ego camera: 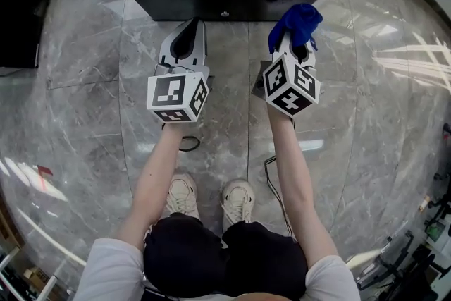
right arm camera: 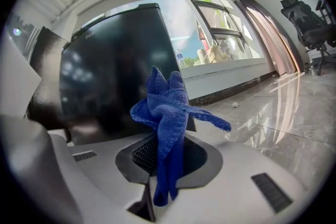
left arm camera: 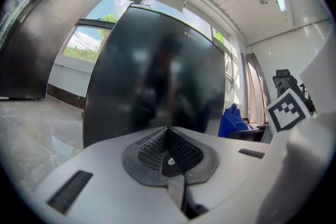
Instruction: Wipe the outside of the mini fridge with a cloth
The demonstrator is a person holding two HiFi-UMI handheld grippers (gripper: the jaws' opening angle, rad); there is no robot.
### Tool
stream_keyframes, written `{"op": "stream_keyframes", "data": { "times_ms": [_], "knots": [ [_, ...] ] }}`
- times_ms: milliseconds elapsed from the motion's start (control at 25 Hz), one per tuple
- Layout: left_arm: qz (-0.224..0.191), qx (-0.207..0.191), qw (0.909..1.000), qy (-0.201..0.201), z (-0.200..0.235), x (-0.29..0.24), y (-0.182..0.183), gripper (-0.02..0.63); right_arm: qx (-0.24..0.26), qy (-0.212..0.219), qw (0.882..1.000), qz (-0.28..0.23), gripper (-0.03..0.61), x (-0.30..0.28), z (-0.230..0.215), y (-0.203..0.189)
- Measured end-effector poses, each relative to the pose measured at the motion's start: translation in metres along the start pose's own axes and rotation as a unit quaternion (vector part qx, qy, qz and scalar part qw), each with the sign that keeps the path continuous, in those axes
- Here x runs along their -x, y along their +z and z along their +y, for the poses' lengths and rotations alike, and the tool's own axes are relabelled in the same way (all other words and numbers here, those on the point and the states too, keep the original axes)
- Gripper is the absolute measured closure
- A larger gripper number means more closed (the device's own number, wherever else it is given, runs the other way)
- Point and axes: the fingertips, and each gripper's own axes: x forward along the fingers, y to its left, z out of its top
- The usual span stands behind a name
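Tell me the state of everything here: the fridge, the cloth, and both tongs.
mini fridge: upright on the floor, door closed.
cloth: bunched, pinched in the right tongs.
left tongs: shut, nothing between them.
right tongs: shut on the cloth.

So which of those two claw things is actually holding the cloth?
The right gripper: its fingers are shut on the blue cloth, which sticks up out of them. On the left gripper the fingers are shut together with nothing between.
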Motion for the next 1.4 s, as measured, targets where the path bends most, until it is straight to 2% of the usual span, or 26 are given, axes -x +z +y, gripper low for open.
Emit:
{"op": "stream_keyframes", "data": {
  "times_ms": [120, 320, 440, 560, 640, 760, 880, 960, 1120, 1240, 1320, 1400],
  "knots": [
    [0.002, -0.007, 1.0, 0.005, 0.002, 0.01, 0.009, 0.61, 0.004, 0.036, 0.999, 0.001, 0.491, 0.019, 0.034, 0.006],
    [0.013, -0.02, 0.9997, -0.01, -0.004, 0.017, 0.023, 0.609, 0.027, 0.08, 0.996, 0.006, 0.491, 0.037, 0.071, 0.02],
    [0.007, -0.019, 0.9998, -0.007, -0.008, 0.024, 0.058, 0.61, 0.033, 0.1, 0.994, 0.025, 0.491, 0.045, 0.093, 0.042],
    [0.003, -0.013, 0.9999, 0.004, -0.017, 0.029, 0.115, 0.61, 0.018, 0.107, 0.993, 0.046, 0.491, 0.06, 0.115, 0.087],
    [0.003, 0.005, 0.9999, 0.014, -0.024, 0.036, 0.162, 0.609, 0.01, 0.107, 0.992, 0.061, 0.49, 0.077, 0.13, 0.126],
    [0.01, 0.016, 0.9996, 0.021, -0.041, 0.055, 0.248, 0.609, 0.031, 0.11, 0.991, 0.076, 0.491, 0.113, 0.161, 0.201],
    [0.027, 0.006, 0.9993, 0.026, -0.056, 0.082, 0.348, 0.609, 0.044, 0.106, 0.99, 0.078, 0.491, 0.146, 0.196, 0.299],
    [0.027, -0.002, 0.9991, 0.032, -0.065, 0.096, 0.425, 0.609, 0.06, 0.112, 0.99, 0.06, 0.491, 0.163, 0.223, 0.383],
    [-0.012, -0.017, 0.9992, 0.036, -0.089, 0.136, 0.578, 0.609, 0.09, 0.133, 0.987, 0.021, 0.491, 0.217, 0.27, 0.547],
    [-0.048, 0.002, 0.9964, 0.07, -0.074, 0.173, 0.683, 0.609, 0.098, 0.165, 0.981, -0.005, 0.491, 0.255, 0.315, 0.651],
    [-0.065, 0.003, 0.9949, 0.077, -0.067, 0.198, 0.745, 0.609, 0.096, 0.185, 0.978, -0.014, 0.491, 0.279, 0.345, 0.702],
    [-0.079, -0.008, 0.9947, 0.066, -0.073, 0.219, 0.786, 0.609, 0.095, 0.2, 0.975, -0.025, 0.491, 0.303, 0.364, 0.732]
  ]
}}
